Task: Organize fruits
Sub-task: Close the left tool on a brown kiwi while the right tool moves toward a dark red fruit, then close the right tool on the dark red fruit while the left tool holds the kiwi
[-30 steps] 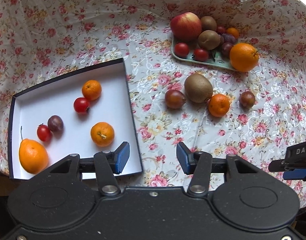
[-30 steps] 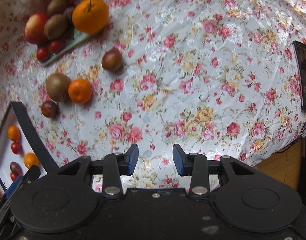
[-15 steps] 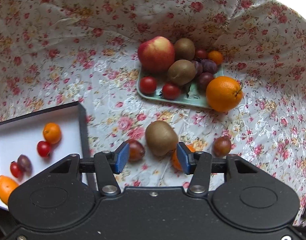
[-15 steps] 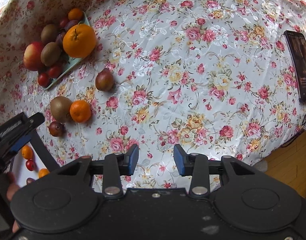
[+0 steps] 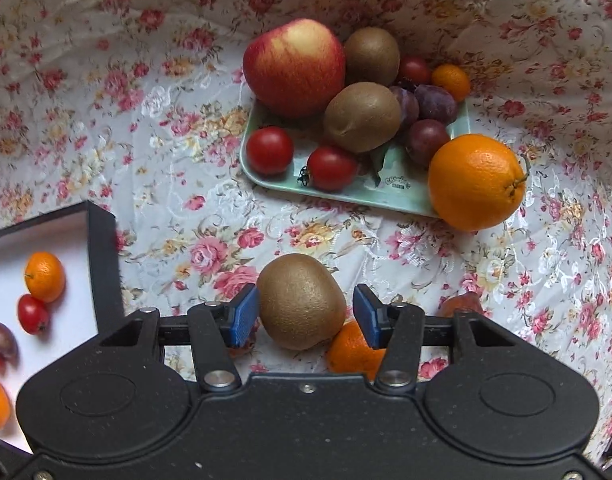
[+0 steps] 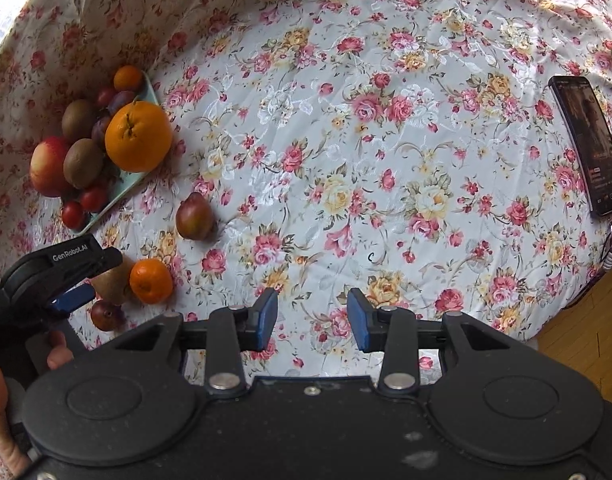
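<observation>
Kiwi, fuzzy and egg-shaped, sits on the floral-cloth surface between the left hand-held gripper's parted blue ribbed pads, beside a dimpled mandarin. Right hand-held gripper hangs wide apart, holding nothing, over glossy cloth.

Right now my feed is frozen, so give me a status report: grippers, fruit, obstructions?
Left gripper open around brown fuzzy kiwi on floral tablecloth. Right gripper open, empty. Small orange mandarin touching kiwi.
</observation>
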`<action>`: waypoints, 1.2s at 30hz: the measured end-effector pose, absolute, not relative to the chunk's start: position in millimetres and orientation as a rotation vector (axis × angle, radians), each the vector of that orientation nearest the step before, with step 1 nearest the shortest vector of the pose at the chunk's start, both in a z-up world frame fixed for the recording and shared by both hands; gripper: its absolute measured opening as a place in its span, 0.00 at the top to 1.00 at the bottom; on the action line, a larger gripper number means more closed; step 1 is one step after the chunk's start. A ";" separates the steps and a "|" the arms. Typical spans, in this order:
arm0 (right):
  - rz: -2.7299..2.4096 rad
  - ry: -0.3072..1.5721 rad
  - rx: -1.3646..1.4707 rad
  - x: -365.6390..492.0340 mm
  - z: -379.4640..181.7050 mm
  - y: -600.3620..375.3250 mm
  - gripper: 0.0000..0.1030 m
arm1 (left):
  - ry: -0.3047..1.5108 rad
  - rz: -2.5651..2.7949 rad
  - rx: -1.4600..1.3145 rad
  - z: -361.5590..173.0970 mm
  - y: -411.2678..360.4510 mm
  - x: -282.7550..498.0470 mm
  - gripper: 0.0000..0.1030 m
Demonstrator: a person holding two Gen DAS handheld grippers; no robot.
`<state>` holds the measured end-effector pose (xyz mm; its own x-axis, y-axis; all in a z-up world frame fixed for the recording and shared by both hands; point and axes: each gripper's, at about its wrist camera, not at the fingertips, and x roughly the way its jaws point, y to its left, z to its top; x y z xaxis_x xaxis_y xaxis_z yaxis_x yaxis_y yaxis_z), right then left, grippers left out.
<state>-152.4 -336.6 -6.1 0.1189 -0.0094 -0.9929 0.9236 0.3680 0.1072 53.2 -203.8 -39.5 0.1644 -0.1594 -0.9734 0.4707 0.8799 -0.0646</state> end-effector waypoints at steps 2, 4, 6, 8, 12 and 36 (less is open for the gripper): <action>-0.865 1.267 0.968 -146.9 -10.5 -336.6 0.60 | 1.337 -0.437 0.293 -43.5 -205.6 56.0 0.45; -0.865 1.279 0.961 -139.3 -14.7 -336.0 0.60 | 1.348 -0.432 0.297 -48.1 -207.2 59.8 0.43; -0.865 1.288 0.944 -130.5 -18.9 -336.2 0.60 | 1.355 -0.432 0.305 -52.0 -209.2 62.3 0.42; -0.872 1.296 0.927 -120.8 -22.6 -337.3 0.60 | 1.365 -0.430 0.318 -56.6 -211.9 64.0 0.41; -0.870 1.300 0.923 -101.3 -25.9 -340.7 0.60 | 1.383 -0.437 0.364 -64.4 -218.2 65.2 0.40; -0.945 1.309 0.806 -18.3 -71.3 -323.0 0.61 | 1.378 -0.452 0.268 -10.7 -158.0 88.2 0.43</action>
